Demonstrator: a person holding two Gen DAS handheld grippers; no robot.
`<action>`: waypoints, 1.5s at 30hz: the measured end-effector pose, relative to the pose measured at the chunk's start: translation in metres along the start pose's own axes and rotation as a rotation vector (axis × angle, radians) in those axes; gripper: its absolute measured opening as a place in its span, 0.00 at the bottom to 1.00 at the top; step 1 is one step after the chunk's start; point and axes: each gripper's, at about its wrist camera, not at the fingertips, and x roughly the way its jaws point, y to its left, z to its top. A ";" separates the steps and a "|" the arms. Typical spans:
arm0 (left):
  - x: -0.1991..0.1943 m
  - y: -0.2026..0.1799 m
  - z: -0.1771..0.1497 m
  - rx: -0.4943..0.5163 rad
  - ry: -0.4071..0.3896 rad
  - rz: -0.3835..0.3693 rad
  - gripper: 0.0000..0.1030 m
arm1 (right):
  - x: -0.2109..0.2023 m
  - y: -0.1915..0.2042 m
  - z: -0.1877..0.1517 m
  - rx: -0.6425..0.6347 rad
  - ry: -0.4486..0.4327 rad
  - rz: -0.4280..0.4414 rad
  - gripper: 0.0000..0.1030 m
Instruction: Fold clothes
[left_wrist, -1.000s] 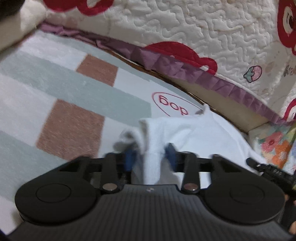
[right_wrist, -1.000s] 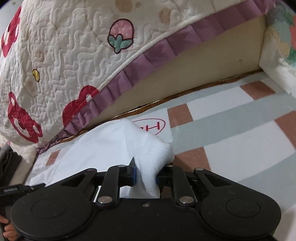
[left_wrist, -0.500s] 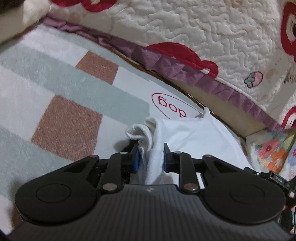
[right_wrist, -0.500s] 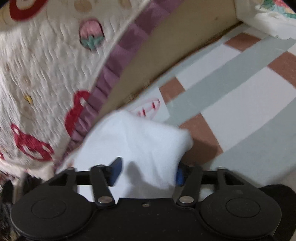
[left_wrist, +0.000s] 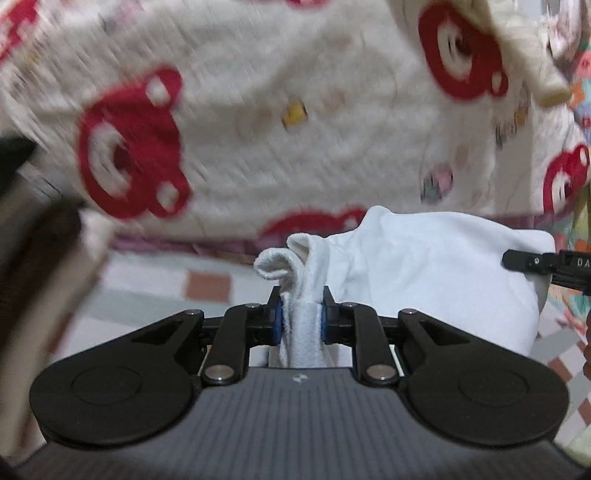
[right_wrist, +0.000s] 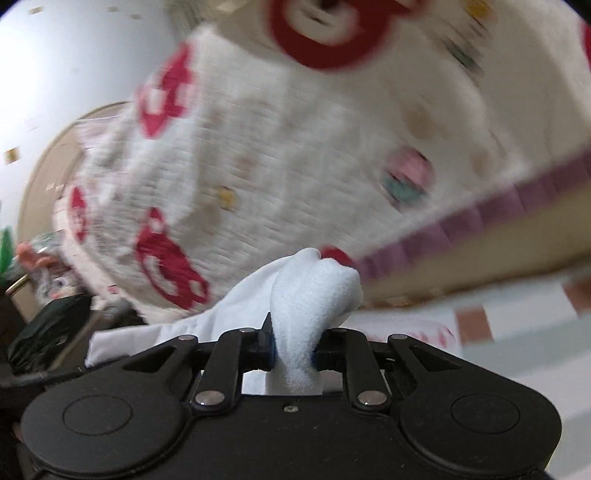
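The right gripper (right_wrist: 291, 349) has its jaws clamped on a bunched fold of the white garment (right_wrist: 314, 291), which trails off to the left. Behind, a quilted bedspread (right_wrist: 295, 147) (red bear print, badly blurred) hangs above the checked rug (right_wrist: 517, 343).

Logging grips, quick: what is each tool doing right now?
Left tool: closed on a bunched edge of the white garment.
Right tool: closed on another bunch of the white garment.

White garment (left_wrist: 436, 273), plain, no print. Cream quilted bedspread (left_wrist: 258, 122) with red bear faces, small pink-and-teal strawberries, yellow specks; purple ruffle trim (right_wrist: 480, 218) along its edge. Rug (right_wrist: 517, 332) checked in white, pale grey-green and brick-brown; gripper bodies black, pads blue.
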 end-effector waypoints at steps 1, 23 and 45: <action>-0.018 0.001 0.004 0.001 -0.029 0.022 0.16 | -0.005 0.012 0.004 -0.027 -0.011 0.021 0.19; -0.262 0.169 0.122 -0.067 -0.192 0.608 0.16 | 0.129 0.354 0.104 -0.335 0.133 0.577 0.19; -0.198 0.284 0.102 -0.177 -0.158 0.669 0.16 | 0.313 0.360 0.046 -0.019 0.334 0.475 0.21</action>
